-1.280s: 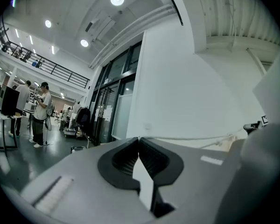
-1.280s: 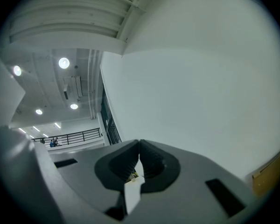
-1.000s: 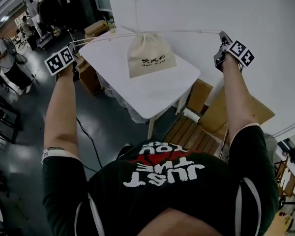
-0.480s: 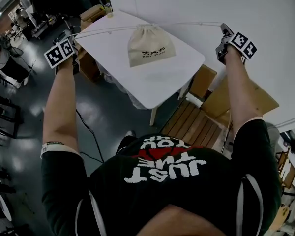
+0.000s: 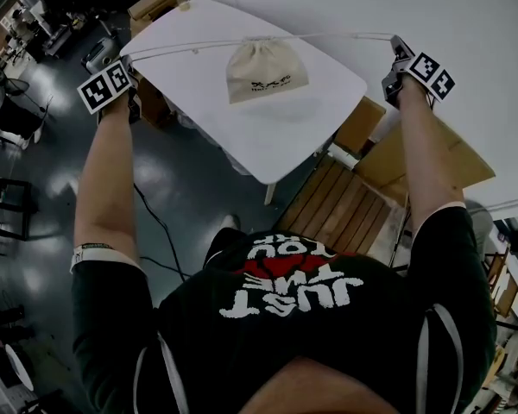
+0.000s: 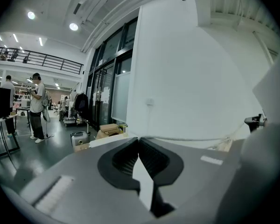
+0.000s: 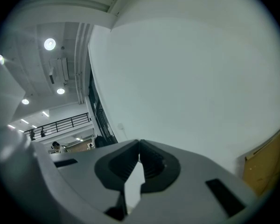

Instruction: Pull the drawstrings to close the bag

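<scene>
The taut drawstrings (image 5: 181, 48) are running left and right from the bag (image 5: 265, 70) across the far part of the bench (image 5: 268, 136), fencing off that line, while the near half of the top is lying bare (a slatted wooden chair (image 5: 341, 218) is crowding the edge below, at right).

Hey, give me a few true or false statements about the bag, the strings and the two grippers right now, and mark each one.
The bag lies on the white table. True.
The bag's mouth gapes wide open. False: it is gathered tight.
The drawstrings hang slack. False: they stretch taut out to both sides.
The left gripper and the right gripper are both shut on the drawstrings. True.
</scene>
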### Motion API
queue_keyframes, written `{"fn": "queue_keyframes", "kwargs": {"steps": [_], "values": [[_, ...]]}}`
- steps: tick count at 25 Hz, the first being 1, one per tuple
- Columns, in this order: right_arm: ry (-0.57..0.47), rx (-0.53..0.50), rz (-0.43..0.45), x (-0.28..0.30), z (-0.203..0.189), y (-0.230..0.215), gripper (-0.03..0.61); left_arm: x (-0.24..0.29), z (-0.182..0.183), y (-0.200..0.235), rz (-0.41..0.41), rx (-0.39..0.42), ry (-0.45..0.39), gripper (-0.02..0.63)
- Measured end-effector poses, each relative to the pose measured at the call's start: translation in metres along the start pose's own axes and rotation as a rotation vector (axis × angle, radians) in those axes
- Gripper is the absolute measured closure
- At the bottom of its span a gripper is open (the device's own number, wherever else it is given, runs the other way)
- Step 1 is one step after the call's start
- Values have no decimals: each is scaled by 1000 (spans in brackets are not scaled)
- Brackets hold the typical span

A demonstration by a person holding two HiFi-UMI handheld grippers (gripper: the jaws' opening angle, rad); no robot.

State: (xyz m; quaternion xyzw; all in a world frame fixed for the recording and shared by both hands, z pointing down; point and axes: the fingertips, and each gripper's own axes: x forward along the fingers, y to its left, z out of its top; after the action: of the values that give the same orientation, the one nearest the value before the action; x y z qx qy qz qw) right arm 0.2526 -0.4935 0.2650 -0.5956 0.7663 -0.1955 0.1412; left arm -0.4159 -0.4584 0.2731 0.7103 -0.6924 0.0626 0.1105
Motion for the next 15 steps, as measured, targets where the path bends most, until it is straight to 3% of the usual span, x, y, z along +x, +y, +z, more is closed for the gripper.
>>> {"fn": "queue_keyframes", "kwargs": {"steps": [8, 15], "values": [[88, 15, -32, 11, -54, -27, 566, 24, -58, 0, -12, -28, 81, 601], [176, 18, -33, -24, -107, -54, 566, -1, -123, -1, -11, -130, 115, 601]]}}
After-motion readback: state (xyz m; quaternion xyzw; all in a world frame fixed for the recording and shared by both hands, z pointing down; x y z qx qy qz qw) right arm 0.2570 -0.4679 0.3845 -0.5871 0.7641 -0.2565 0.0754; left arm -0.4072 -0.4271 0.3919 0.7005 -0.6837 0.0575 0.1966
